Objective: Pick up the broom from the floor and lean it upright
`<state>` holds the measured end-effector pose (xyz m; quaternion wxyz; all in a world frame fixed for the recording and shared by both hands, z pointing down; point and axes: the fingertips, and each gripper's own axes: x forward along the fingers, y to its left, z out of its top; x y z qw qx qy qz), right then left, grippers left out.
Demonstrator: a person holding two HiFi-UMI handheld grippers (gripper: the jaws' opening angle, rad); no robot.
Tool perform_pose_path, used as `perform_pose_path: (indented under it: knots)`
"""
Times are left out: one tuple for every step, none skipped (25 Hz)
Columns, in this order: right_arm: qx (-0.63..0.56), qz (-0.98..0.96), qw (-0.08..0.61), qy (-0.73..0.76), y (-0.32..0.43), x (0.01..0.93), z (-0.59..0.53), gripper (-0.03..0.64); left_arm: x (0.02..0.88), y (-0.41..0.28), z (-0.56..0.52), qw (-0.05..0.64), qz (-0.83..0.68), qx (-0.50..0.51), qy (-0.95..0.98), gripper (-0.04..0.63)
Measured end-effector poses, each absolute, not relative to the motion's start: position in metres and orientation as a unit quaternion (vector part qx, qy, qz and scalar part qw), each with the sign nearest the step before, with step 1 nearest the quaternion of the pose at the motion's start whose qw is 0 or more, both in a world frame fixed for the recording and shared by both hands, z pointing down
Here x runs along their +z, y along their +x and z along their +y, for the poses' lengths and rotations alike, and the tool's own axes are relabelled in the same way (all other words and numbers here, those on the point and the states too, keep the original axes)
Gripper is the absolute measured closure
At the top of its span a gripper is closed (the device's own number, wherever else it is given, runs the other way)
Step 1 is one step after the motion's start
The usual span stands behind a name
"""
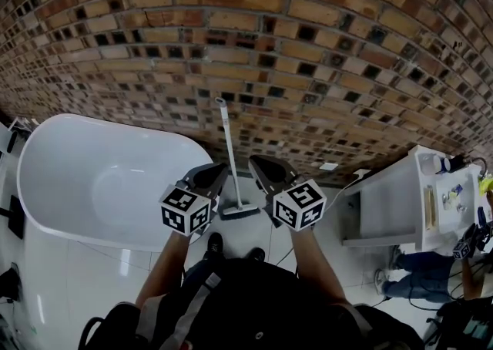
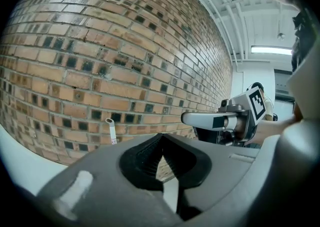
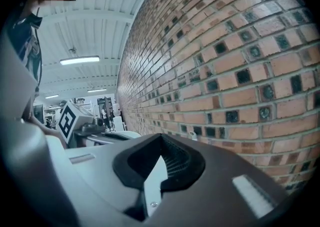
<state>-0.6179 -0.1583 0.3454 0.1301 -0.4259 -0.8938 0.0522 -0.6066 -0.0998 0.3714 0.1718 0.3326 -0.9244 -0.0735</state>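
Observation:
The broom stands upright, leaning against the brick wall, its head on the floor and its white handle rising to the bricks. The handle's top end also shows as the broom tip in the left gripper view and the broom tip in the right gripper view. My left gripper and right gripper hover side by side short of the broom, apart from it. In its own view, the left gripper is shut and empty. The right gripper likewise shows its jaws together with nothing between them.
A white bathtub fills the left. A white cabinet stands at the right, with another person crouched beside it. My feet are on the pale floor just behind the broom head.

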Motion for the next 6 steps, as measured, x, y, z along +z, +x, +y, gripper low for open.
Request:
perform_pose_path:
  knots:
    - [0.052,-0.894,0.130,-0.425,-0.6182,0.3458,-0.1583,0.614,0.3713,-0.6073,-0.0999,0.171,-0.924,-0.074,0.333,0.594]
    - [0.053,-0.894,0.130,-0.425,-0.6186,0.3458,-0.1581,0.614,0.3713,-0.6077,-0.1002,0.171,-0.924,-0.075,0.334,0.594]
    - [0.053,-0.894,0.130,-0.425,-0.6190,0.3456,-0.1579,0.614,0.3714,-0.6079,-0.1005,0.172,-0.924,-0.077,0.334,0.594]
    - [0.053,-0.894,0.130,-0.425,-0.6194,0.3452,-0.1576,0.614,0.3715,-0.6079,-0.1009,0.172,-0.923,-0.078,0.335,0.594]
    - [0.053,-0.894,0.130,-0.425,-0.6199,0.3448,-0.1572,0.614,0.3716,-0.6080,-0.1014,0.173,-0.923,-0.080,0.336,0.594]
    - [0.053,-0.894,0.129,-0.425,-0.6204,0.3445,-0.1569,0.614,0.3716,-0.6081,-0.1018,0.173,-0.922,-0.081,0.336,0.594]
